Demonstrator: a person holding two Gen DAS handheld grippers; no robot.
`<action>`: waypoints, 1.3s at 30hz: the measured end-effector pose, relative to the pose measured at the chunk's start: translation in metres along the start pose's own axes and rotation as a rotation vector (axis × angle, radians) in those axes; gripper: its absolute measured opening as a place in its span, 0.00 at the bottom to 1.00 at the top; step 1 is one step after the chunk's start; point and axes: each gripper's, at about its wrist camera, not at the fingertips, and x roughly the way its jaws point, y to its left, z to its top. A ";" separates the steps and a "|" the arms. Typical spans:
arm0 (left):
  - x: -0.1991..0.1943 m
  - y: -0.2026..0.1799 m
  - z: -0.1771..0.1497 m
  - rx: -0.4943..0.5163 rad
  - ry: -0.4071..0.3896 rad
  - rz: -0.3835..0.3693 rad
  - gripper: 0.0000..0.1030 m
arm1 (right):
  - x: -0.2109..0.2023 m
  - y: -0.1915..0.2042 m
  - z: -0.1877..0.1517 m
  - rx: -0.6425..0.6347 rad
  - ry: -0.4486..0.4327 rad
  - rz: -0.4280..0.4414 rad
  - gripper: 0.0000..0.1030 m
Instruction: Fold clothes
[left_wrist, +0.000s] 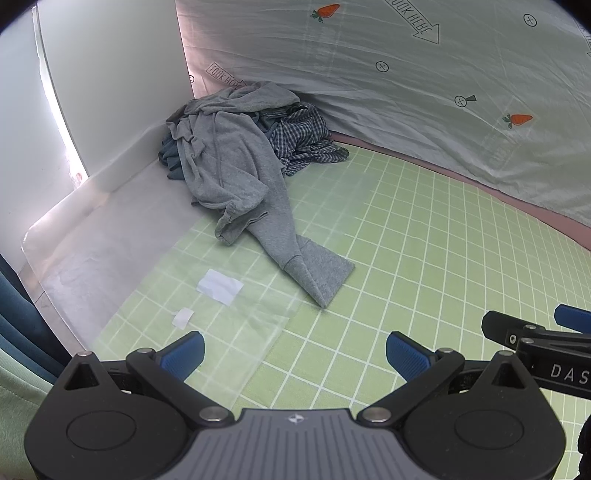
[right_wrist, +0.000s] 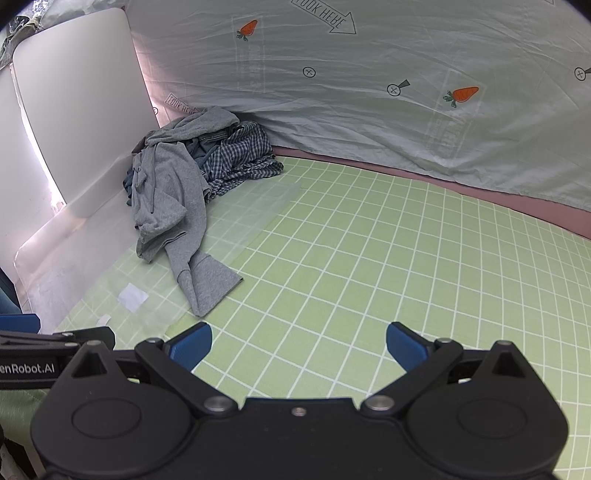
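Observation:
A heap of clothes lies in the far left corner of the green grid mat (left_wrist: 424, 236) (right_wrist: 369, 258). On top is a grey hoodie (left_wrist: 229, 166) (right_wrist: 166, 192), with one sleeve (left_wrist: 314, 269) (right_wrist: 207, 284) stretched out toward me. Behind it sit a blue-white checked shirt (left_wrist: 306, 140) (right_wrist: 240, 155) and a darker blue garment (left_wrist: 170, 155). My left gripper (left_wrist: 295, 354) is open over the mat, short of the sleeve cuff, holding nothing. My right gripper (right_wrist: 299, 345) is open too, right of the sleeve and empty.
A pale sheet printed with carrots (left_wrist: 406, 74) (right_wrist: 369, 92) hangs behind the mat. White panels (left_wrist: 110, 92) (right_wrist: 74, 110) close off the left side. Two white paper scraps (left_wrist: 219, 286) (right_wrist: 133, 295) and clear film lie on the mat near the sleeve.

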 end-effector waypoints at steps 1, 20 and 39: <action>0.000 0.000 0.000 -0.001 0.001 0.001 1.00 | 0.000 0.000 0.000 0.000 0.000 0.000 0.99; -0.006 0.007 0.000 -0.016 0.005 0.006 1.00 | -0.003 0.005 -0.003 -0.018 -0.001 -0.014 0.97; -0.026 -0.005 -0.017 -0.016 0.016 -0.007 1.00 | -0.025 0.000 -0.014 -0.035 -0.043 -0.097 0.98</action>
